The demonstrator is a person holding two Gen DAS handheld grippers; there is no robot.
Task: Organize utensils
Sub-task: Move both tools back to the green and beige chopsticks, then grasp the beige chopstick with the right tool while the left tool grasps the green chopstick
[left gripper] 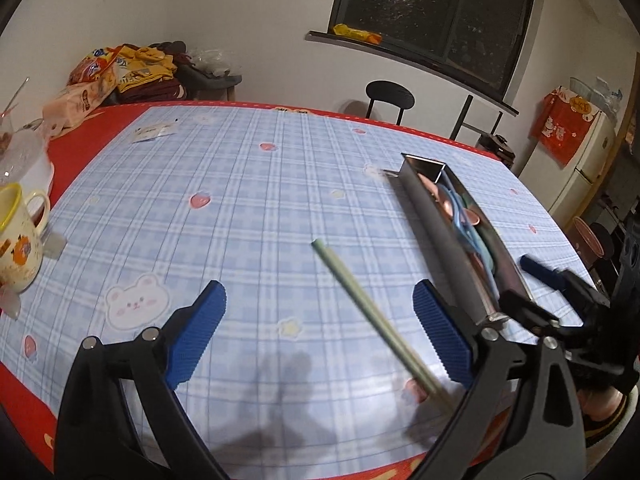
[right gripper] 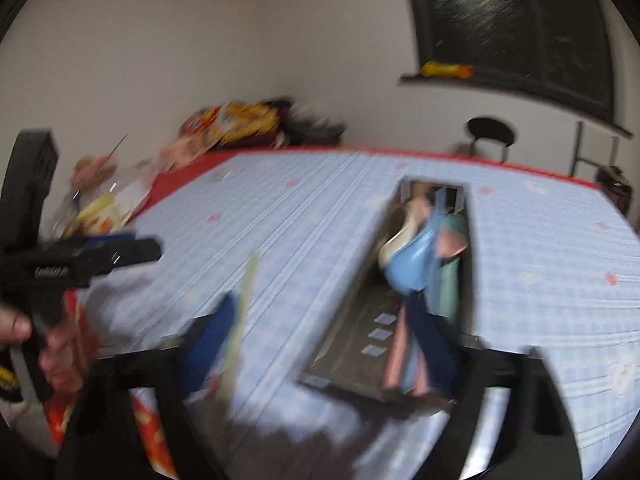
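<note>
A pale green stick (left gripper: 360, 304) runs slantwise over the checked tablecloth, between the blue pads of my left gripper (left gripper: 320, 334), which stands wide open and touches nothing. To the right a long metal tray (left gripper: 436, 216) holds several coloured spoons. My right gripper (left gripper: 536, 288) shows at the tray's near end. The right wrist view is blurred: my right gripper (right gripper: 320, 340) has its fingers apart, with the green stick (right gripper: 242, 312) beside its left pad and its right pad in front of the tray (right gripper: 356, 320). No pads press on anything. My left gripper (right gripper: 100, 256) shows at the left.
A yellow-rimmed mug (left gripper: 18, 236) and clear containers (left gripper: 24, 156) stand at the table's left edge. Bags and clothes (left gripper: 132, 68) are piled at the far left corner. A black chair (left gripper: 390, 96) stands behind the table, and a person's hand (right gripper: 16, 326) shows at the left.
</note>
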